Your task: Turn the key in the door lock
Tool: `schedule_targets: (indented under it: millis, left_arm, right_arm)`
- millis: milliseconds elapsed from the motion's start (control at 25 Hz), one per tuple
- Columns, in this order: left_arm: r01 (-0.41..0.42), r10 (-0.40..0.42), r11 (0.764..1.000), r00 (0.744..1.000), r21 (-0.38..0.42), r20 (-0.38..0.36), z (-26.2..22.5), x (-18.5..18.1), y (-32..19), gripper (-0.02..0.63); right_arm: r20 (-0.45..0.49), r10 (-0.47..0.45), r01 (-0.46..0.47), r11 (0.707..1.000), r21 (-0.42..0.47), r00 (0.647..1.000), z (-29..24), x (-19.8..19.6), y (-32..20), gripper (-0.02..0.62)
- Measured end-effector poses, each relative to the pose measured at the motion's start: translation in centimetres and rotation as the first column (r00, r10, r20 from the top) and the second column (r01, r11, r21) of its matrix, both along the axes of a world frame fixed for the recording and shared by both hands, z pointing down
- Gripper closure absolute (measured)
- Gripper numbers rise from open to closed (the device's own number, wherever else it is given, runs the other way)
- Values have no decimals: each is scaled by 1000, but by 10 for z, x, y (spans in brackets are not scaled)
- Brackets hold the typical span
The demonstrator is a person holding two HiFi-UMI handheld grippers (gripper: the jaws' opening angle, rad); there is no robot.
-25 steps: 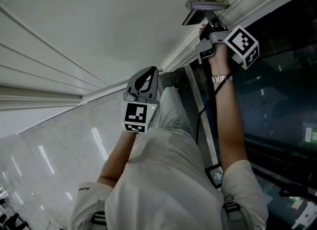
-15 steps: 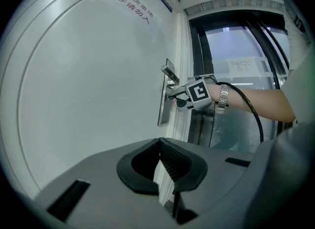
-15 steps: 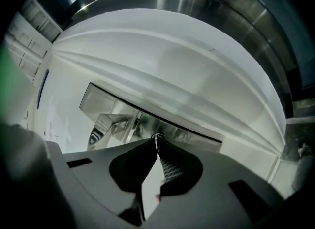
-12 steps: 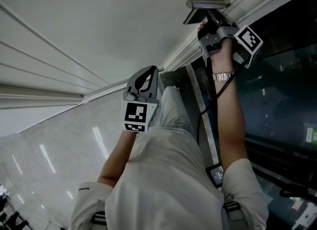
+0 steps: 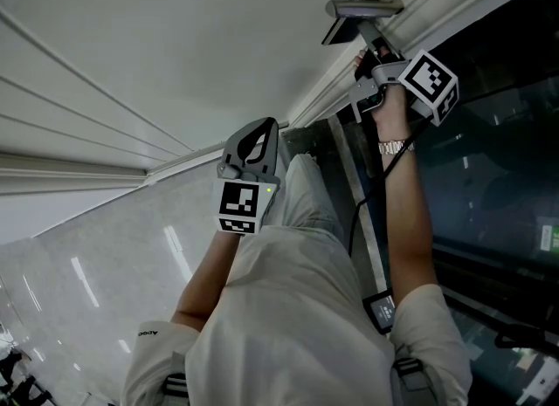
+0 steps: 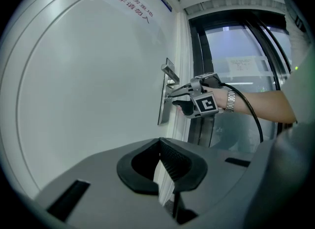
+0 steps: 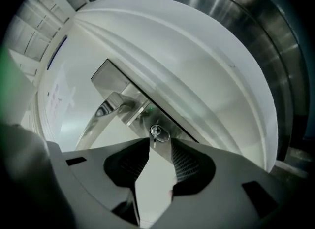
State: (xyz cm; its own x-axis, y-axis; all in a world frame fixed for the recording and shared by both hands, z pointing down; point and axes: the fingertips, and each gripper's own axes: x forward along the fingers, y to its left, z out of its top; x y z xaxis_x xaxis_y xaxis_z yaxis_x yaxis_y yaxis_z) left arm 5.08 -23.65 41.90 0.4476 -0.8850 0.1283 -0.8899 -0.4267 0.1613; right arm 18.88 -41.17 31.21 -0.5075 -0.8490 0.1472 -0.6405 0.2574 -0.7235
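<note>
Your right gripper [image 7: 160, 149] is at the door lock, and its jaws have just been opening. They stand apart now, with the key [image 7: 154, 138] in the gap between their tips, and neither pad presses on it. The key sits in the round lock cylinder [image 7: 160, 132], on the lower part of the metal plate [image 7: 114, 86] that also carries the door handle [image 7: 106, 109]. Its shaft goes straight into the cylinder, away from your gripper, so the long axis runs along the line that the jaws point. The head is seen edge-on, as a thin strip that hangs from the keyhole toward the gap between the jaws (down, as the right gripper view shows it). The handle leaves the plate just above the cylinder and sweeps to the lower left in that view.

Your left gripper [image 6: 160, 142] is held well apart from the white door [image 6: 88, 85], in front of your body. Its jaws are pressed together at the tips, with nothing between them.
</note>
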Motion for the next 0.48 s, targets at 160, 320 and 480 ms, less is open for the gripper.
schedule_targets:
  millis: [160,320,480]
  left_arm:
    - [-10,10,1000,1000,1,-1,1,4,-2,597]
    - [-20,20,1000,1000,-1,-2,2,7,-3,597]
    - [-25,25,1000,1000,1,-4,1,9,-3,597]
  right_arm:
    - [-271,-16,45,994,101,962,-3,-4,4,435]
    - [-649,69,112,966,234,758,-8,-5,8,428]
    - [-864,186,222,921,319,469,-16,-8,8,429]
